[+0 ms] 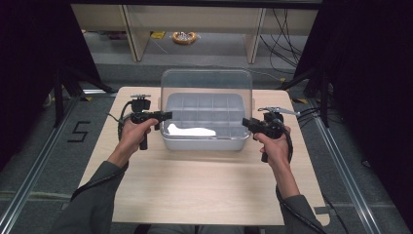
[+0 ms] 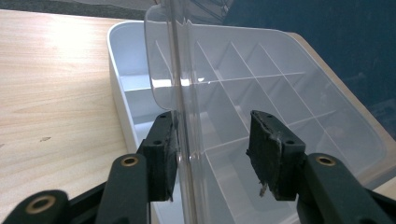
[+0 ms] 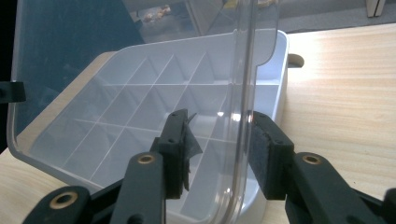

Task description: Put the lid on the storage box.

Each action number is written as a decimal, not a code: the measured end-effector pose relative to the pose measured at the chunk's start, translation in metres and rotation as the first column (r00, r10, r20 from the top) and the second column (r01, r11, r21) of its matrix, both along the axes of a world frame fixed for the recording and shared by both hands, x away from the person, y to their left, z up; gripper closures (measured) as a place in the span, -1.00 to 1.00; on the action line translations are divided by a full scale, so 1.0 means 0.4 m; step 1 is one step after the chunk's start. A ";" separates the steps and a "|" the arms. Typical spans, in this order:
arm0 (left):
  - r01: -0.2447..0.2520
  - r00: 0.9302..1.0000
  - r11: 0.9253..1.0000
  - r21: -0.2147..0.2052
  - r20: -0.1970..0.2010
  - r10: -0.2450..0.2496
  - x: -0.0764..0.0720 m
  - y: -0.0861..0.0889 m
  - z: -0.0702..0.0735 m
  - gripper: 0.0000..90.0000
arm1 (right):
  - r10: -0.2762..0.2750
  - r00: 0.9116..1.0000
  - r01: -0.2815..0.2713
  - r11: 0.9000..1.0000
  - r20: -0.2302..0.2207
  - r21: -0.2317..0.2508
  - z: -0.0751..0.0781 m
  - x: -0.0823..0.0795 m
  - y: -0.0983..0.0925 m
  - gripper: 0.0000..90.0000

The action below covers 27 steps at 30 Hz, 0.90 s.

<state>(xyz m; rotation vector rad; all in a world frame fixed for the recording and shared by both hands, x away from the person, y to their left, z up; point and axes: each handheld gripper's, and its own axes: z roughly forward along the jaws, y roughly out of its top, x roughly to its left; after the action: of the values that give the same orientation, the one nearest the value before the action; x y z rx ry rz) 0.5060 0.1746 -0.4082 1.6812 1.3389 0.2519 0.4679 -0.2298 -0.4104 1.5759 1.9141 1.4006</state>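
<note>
Evidently the clear plastic lid (image 1: 207, 87) stands upright on the white compartmented plastic box (image 1: 204, 141) at the wooden table's (image 1: 204, 185) far edge. Left gripper (image 1: 163, 116) and right gripper (image 1: 246, 122) straddle its side edges, jaws spread (not clamped); closing probably remains.

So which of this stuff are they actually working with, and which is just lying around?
In use:
- divided storage box
- its clear lid, standing open
- left gripper
- right gripper

Lying about:
- white item inside the box
- yellow object on the floor
- floor cables
</note>
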 end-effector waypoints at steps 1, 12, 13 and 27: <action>0.000 1.000 1.000 0.000 0.000 0.000 0.000 0.000 0.000 0.17 | -0.007 1.000 0.007 1.000 -0.002 -0.006 -0.001 0.002 0.001 0.37; -0.018 0.999 1.000 0.005 -0.029 0.018 0.029 0.000 -0.022 0.16 | -0.016 0.999 0.016 1.000 -0.037 0.001 -0.029 0.029 0.008 0.34; -0.020 0.999 1.000 0.006 -0.030 0.020 0.031 -0.002 -0.024 0.16 | -0.015 0.999 0.015 1.000 -0.040 -0.001 -0.032 0.031 0.007 0.34; -0.031 0.999 0.999 0.018 -0.043 0.032 0.049 -0.010 -0.052 0.13 | -0.065 0.991 0.070 0.997 -0.114 0.041 -0.075 0.051 0.012 0.28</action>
<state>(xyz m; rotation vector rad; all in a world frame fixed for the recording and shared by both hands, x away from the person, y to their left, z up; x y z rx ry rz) 0.5257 0.1706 -0.4289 1.6901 1.3994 0.2476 0.4884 -0.2249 -0.4403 1.7588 1.8838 1.3626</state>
